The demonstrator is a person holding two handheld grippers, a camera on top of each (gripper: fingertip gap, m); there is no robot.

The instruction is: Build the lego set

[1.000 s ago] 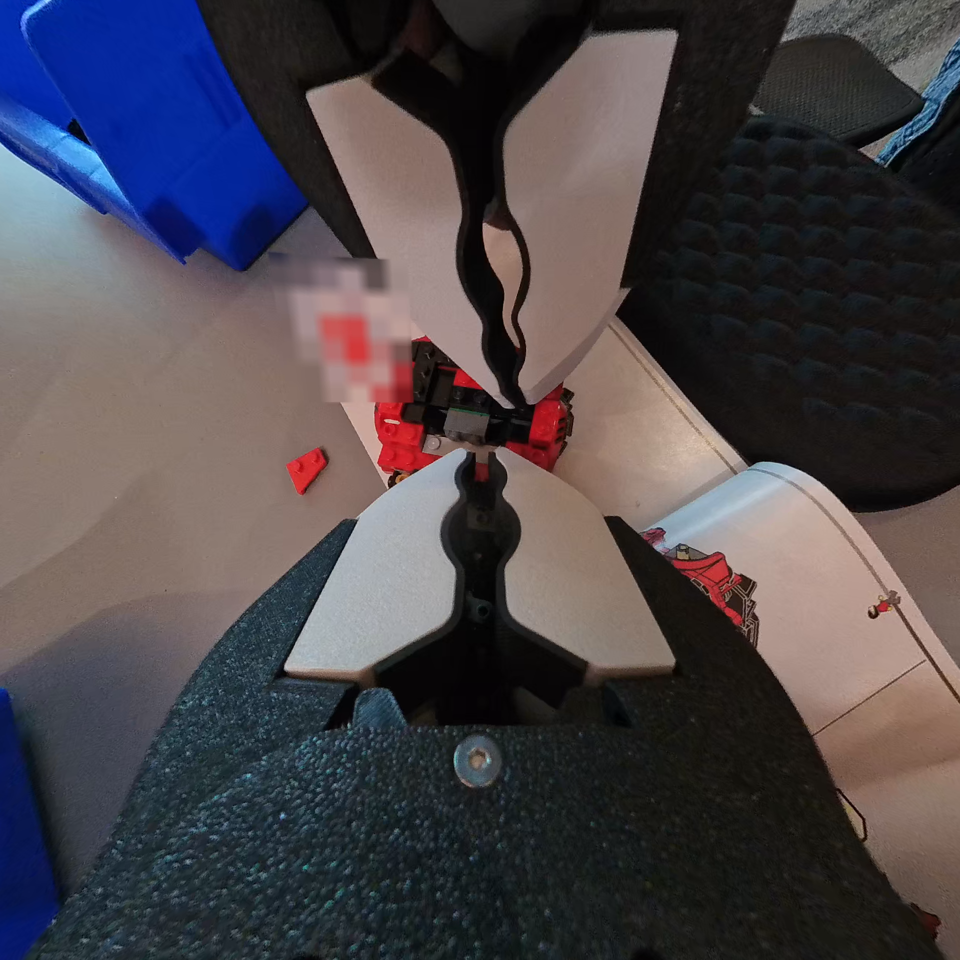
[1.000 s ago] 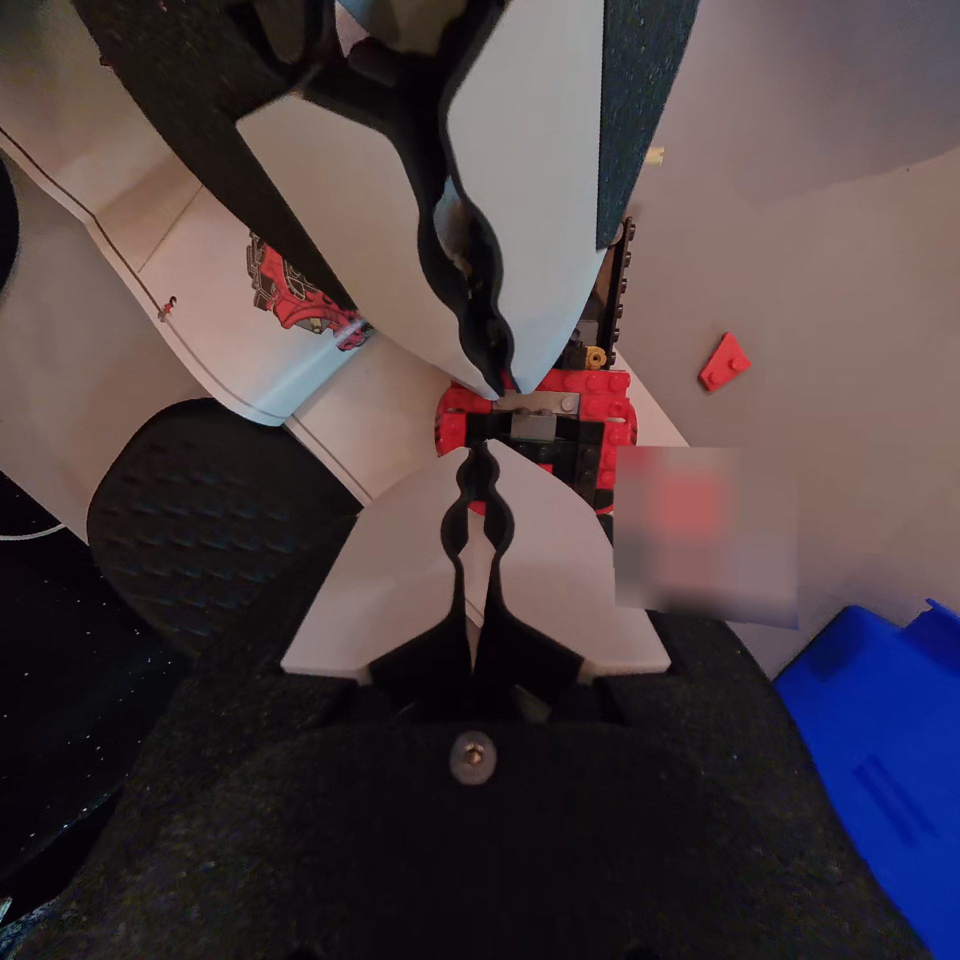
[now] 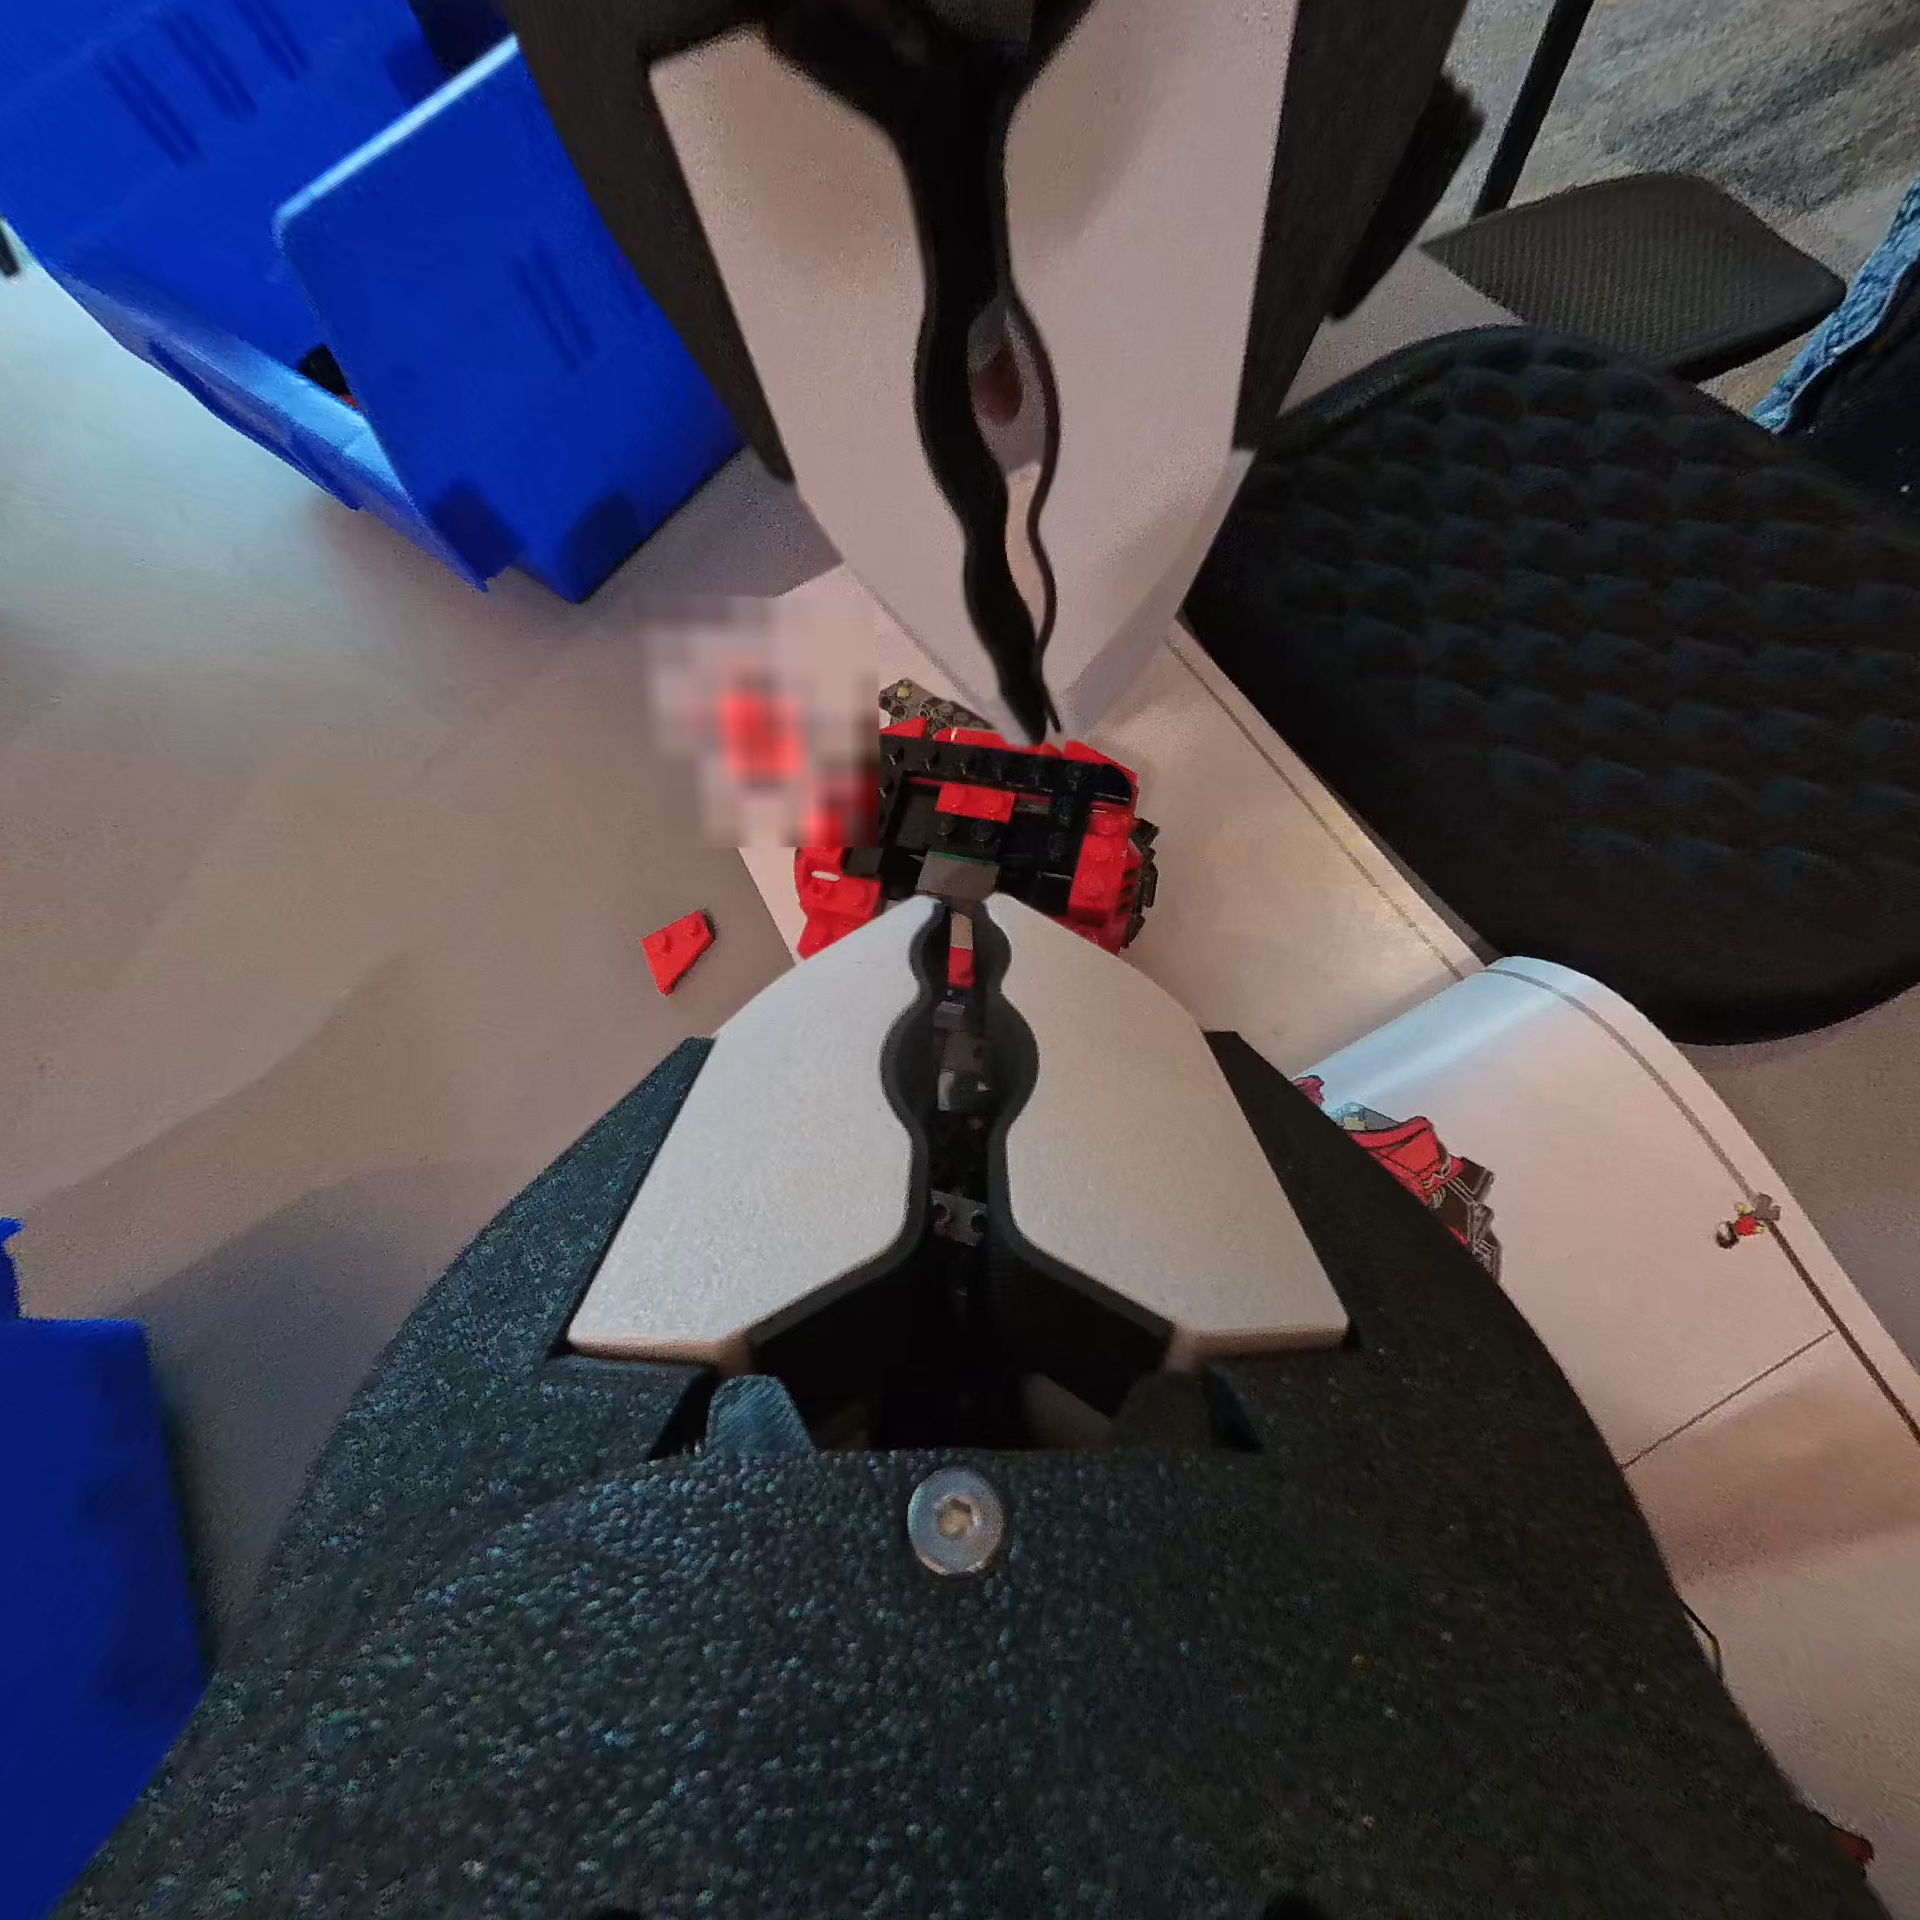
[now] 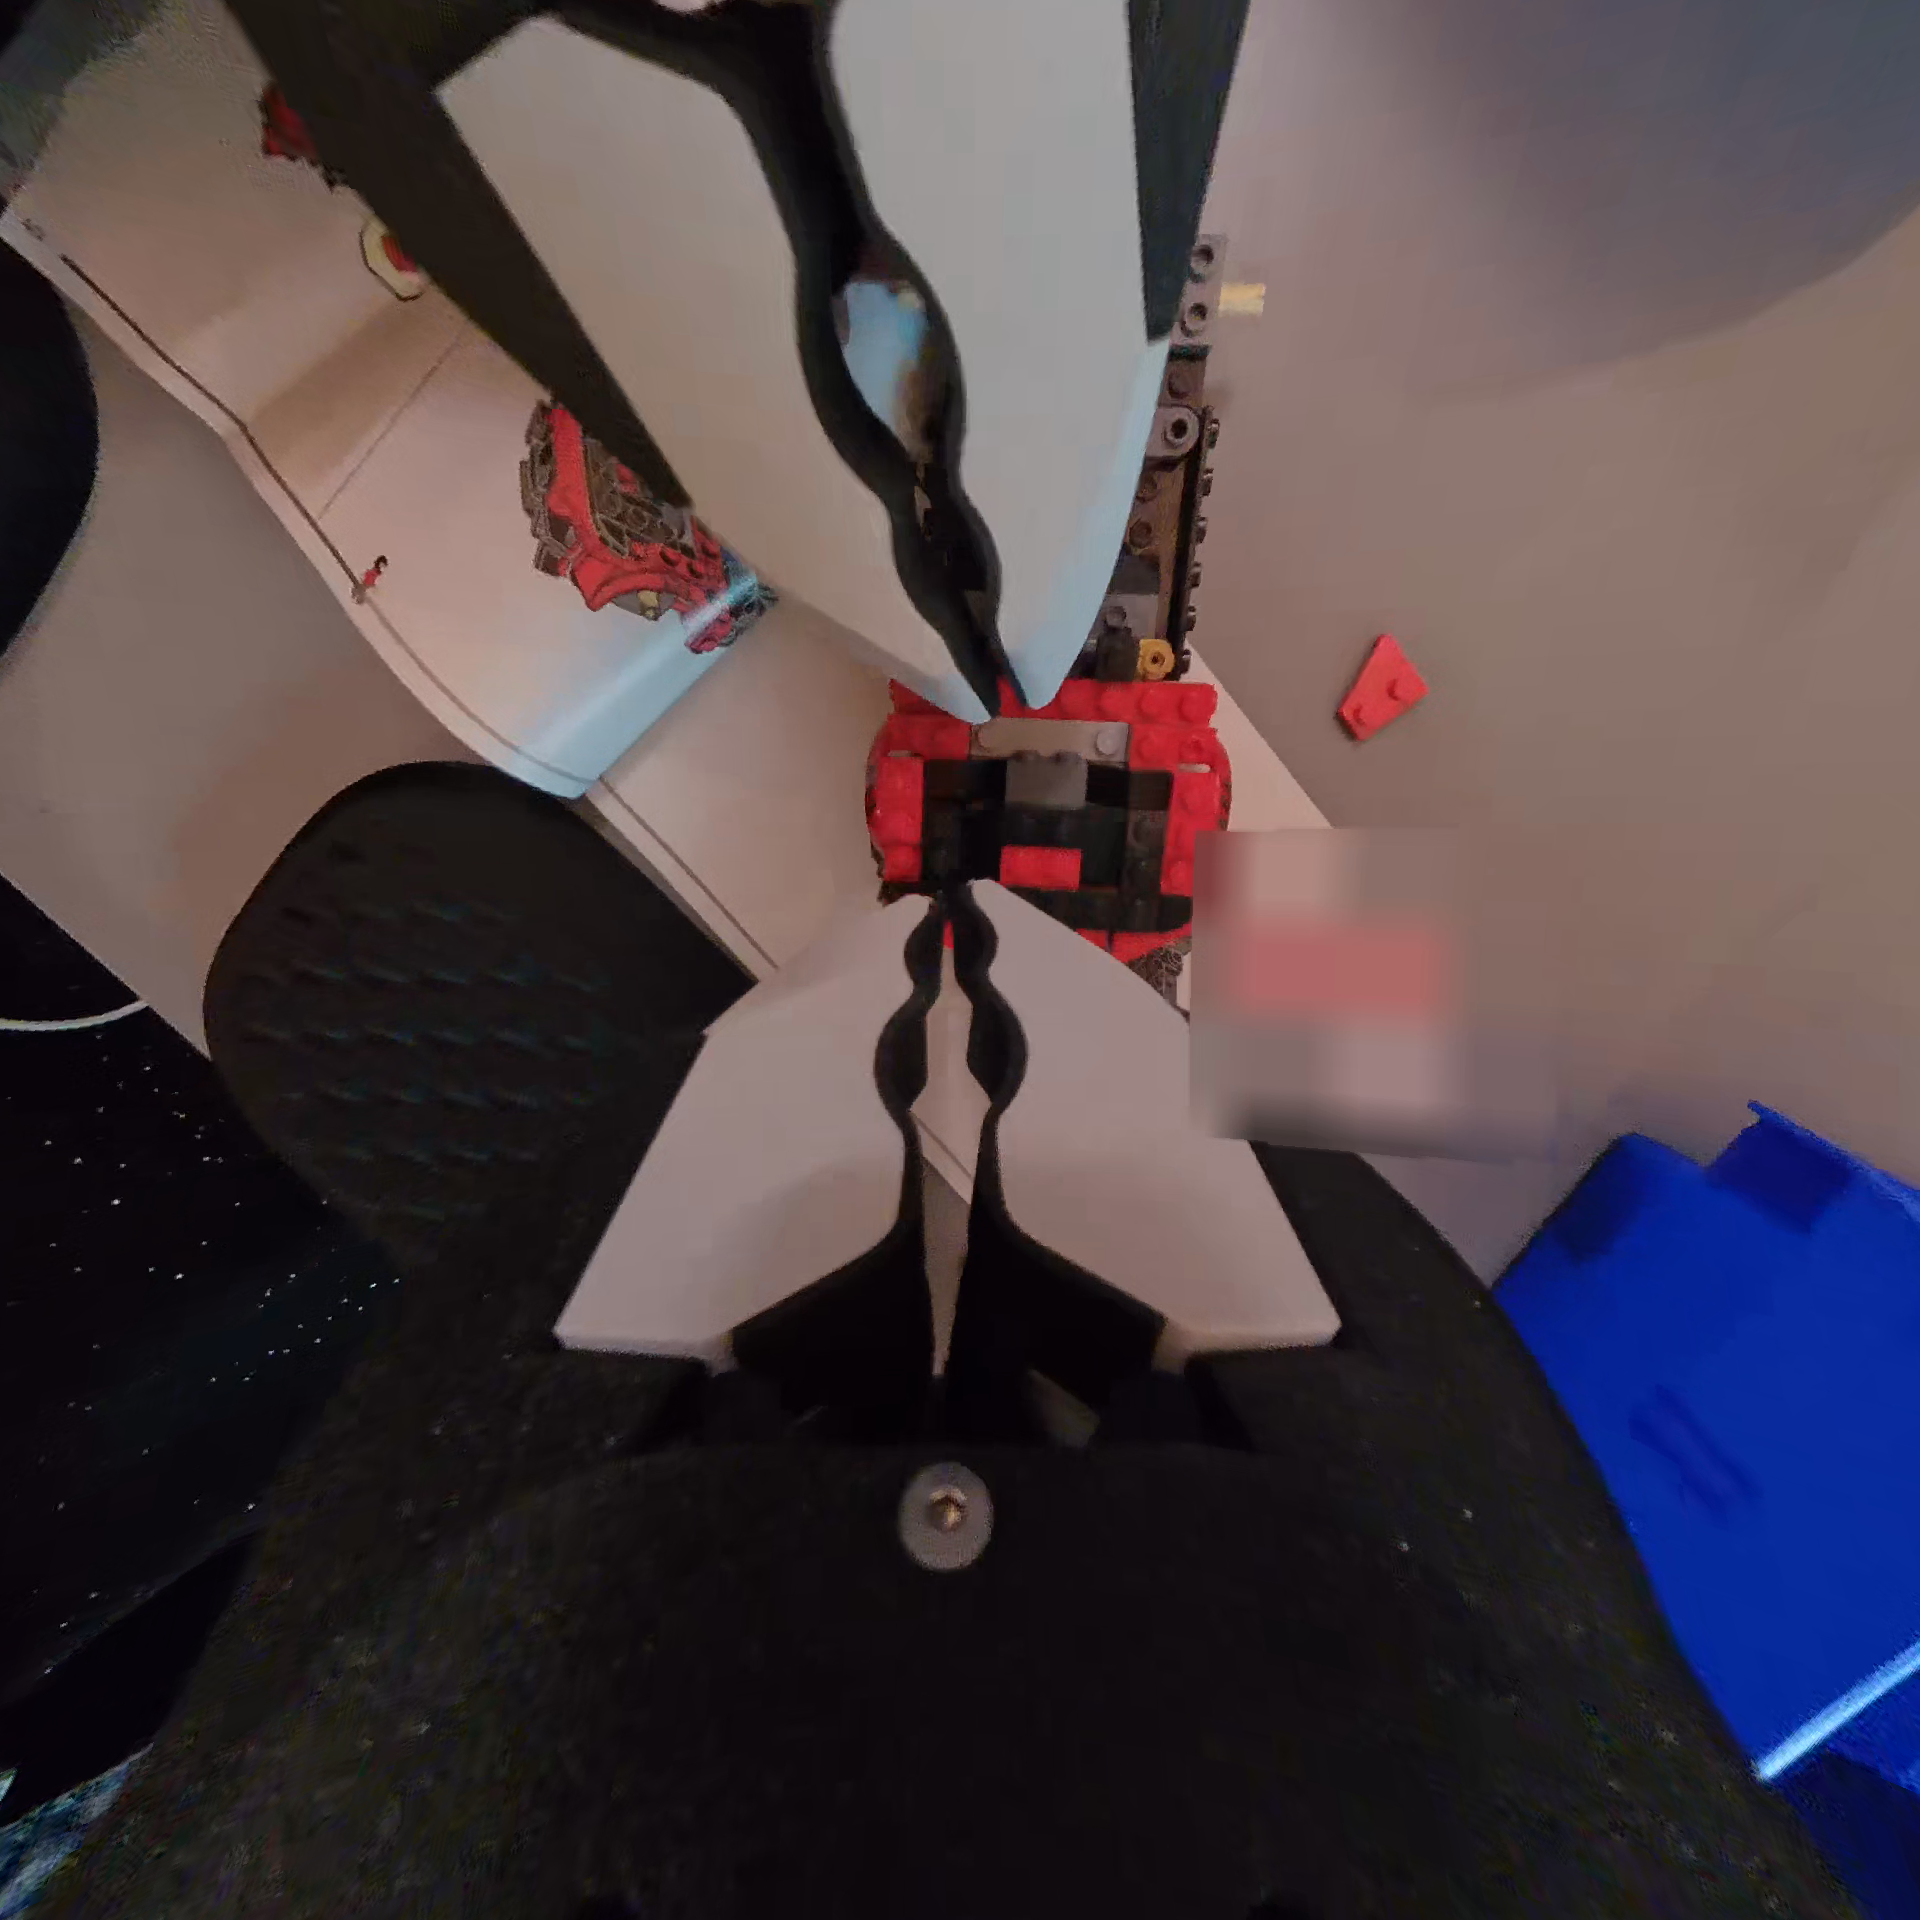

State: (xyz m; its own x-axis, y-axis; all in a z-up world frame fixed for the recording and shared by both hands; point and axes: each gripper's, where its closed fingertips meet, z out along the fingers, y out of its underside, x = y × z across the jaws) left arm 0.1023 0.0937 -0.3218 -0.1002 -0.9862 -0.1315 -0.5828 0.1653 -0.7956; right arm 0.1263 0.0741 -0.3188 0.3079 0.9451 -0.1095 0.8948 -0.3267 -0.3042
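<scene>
Both the left claw (image 3: 961, 914) and right claw (image 4: 956, 899), pinched nearly closed on the red-and-black model (image 4: 1049, 810), could snap bricks loose by squeezing unevenly.

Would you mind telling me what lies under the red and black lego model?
The lego model rests on a white instruction sheet on the grey table. What the sheet shows beneath the model is covered.
</scene>
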